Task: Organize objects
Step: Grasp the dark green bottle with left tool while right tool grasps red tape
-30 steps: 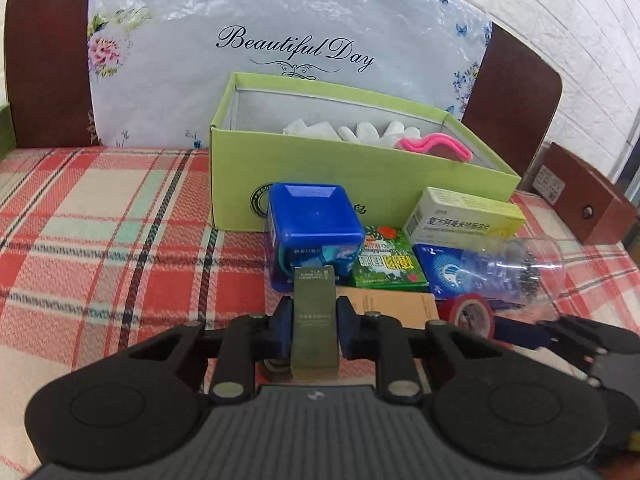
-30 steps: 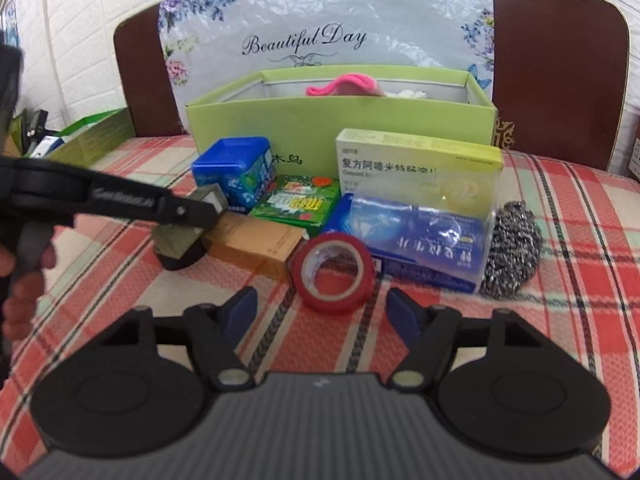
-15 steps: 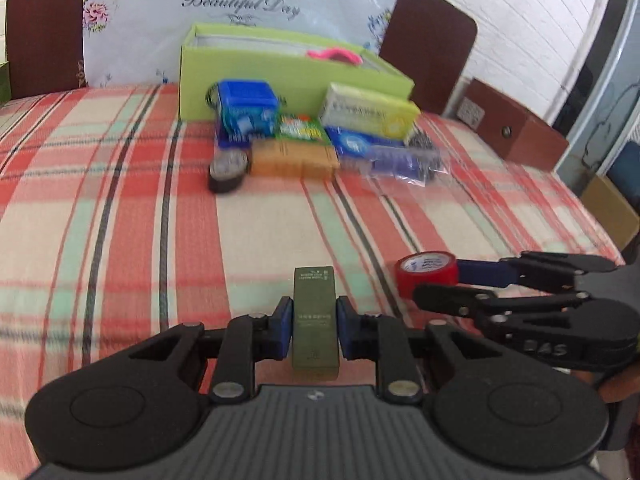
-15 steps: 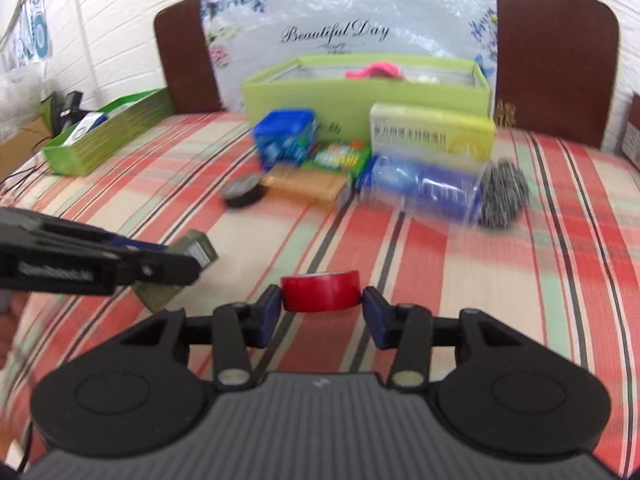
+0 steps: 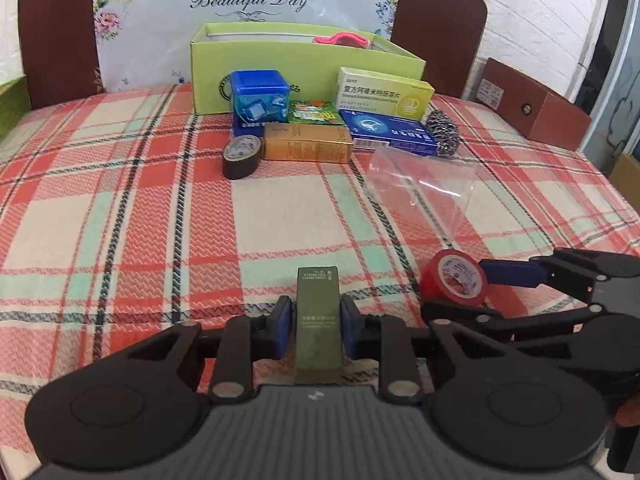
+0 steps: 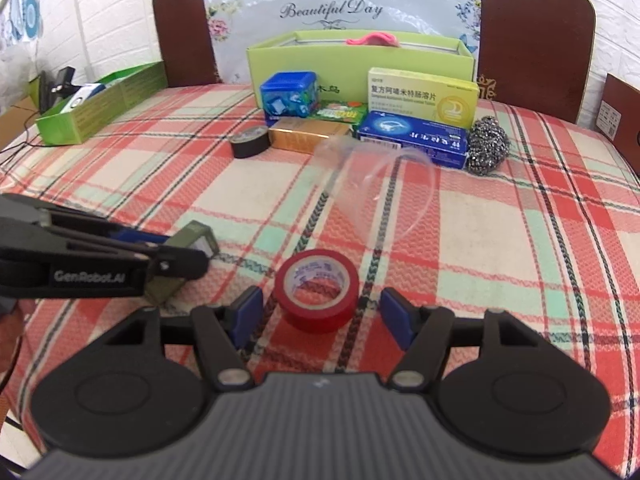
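Note:
My left gripper [image 5: 316,330] is shut on a small olive-green box [image 5: 319,320], held low over the plaid tablecloth near the front edge; the box also shows in the right wrist view [image 6: 188,248]. My right gripper [image 6: 322,320] is open, its jaws on either side of a red tape roll [image 6: 319,290] that rests on the cloth. In the left wrist view the red tape roll [image 5: 454,280] lies to the right of the olive box.
A light green open box [image 5: 304,68] stands at the back. In front of it are a blue tin [image 5: 260,96], a gold box [image 5: 308,142], a black tape roll [image 5: 242,156], medicine boxes [image 5: 384,92], a steel scourer [image 5: 442,132] and a clear plastic bag [image 5: 424,188].
Both grippers have pulled back from the pile toward the front of the table. The right gripper has let go of the red tape roll, which now rests on the cloth.

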A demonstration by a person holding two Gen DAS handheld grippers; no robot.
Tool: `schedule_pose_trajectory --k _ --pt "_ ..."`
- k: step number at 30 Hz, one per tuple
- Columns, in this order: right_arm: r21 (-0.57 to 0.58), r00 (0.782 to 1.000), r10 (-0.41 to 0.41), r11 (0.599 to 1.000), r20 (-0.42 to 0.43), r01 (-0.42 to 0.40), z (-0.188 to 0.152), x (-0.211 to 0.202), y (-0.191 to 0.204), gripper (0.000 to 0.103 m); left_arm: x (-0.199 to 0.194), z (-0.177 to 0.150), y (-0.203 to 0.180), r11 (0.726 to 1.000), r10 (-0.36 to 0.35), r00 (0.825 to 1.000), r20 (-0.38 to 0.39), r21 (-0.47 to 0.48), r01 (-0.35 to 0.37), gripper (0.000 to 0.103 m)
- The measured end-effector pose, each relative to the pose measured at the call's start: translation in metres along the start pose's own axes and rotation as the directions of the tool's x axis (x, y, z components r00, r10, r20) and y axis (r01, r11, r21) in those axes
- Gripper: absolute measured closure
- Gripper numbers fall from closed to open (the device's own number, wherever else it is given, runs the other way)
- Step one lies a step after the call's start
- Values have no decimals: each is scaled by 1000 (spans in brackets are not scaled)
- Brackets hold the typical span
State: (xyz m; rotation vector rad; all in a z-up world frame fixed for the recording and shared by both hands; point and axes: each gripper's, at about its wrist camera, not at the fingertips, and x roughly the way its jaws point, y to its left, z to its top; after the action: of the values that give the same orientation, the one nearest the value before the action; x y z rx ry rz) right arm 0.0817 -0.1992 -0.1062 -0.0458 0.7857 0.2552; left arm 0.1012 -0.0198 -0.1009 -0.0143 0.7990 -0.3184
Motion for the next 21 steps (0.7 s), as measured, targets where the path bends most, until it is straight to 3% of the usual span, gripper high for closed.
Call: schedule_pose_trajectory --k 12,14,21 --pt "-25 1000 -14 1000 -3 14 4 7 5 45 1 -1 -1 1000 3 1000 1 1 -3 77" --pt "-27 1000 -9 1000 -1 9 4 6 5 57 1 -1 0 1000 2 1000 -1 -4 -2 77" --pt "-29 1000 25 999 1 -25 3 -3 8 57 -7 -3 6 999 -37 999 6 -29 37 80"
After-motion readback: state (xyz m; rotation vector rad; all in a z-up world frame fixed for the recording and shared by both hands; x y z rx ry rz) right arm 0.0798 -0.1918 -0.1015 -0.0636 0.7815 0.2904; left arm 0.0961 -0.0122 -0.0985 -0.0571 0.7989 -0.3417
